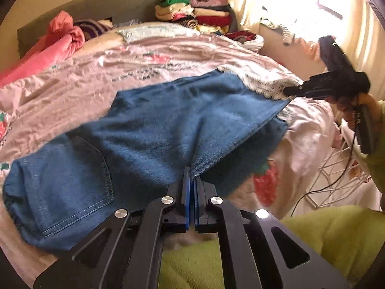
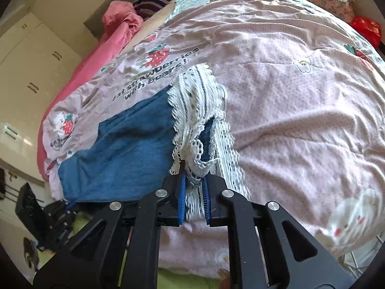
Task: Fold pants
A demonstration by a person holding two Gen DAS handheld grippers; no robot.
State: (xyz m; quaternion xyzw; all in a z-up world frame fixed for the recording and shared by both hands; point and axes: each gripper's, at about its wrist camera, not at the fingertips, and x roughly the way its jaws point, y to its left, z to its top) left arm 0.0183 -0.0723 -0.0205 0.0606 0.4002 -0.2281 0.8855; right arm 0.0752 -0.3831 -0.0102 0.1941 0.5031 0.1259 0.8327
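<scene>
Blue denim pants (image 1: 149,130) with a white lace hem (image 1: 262,82) lie across a pink bedspread (image 1: 144,55). My left gripper (image 1: 191,178) is shut on the near edge of the denim, which folds up into it. A back pocket (image 1: 93,178) shows at the waist end on the left. My right gripper (image 2: 194,180) is shut on the bunched lace hem (image 2: 192,110) at the leg end of the pants (image 2: 125,144). The right gripper also shows in the left wrist view (image 1: 296,90), holding the hem corner lifted off the bed.
A pink quilt (image 1: 57,45) lies bunched at the head of the bed. Folded clothes (image 1: 197,9) are stacked by the bright window. A white wire basket (image 1: 336,175) stands beside the bed at the right. White cupboards (image 2: 33,55) stand on the left.
</scene>
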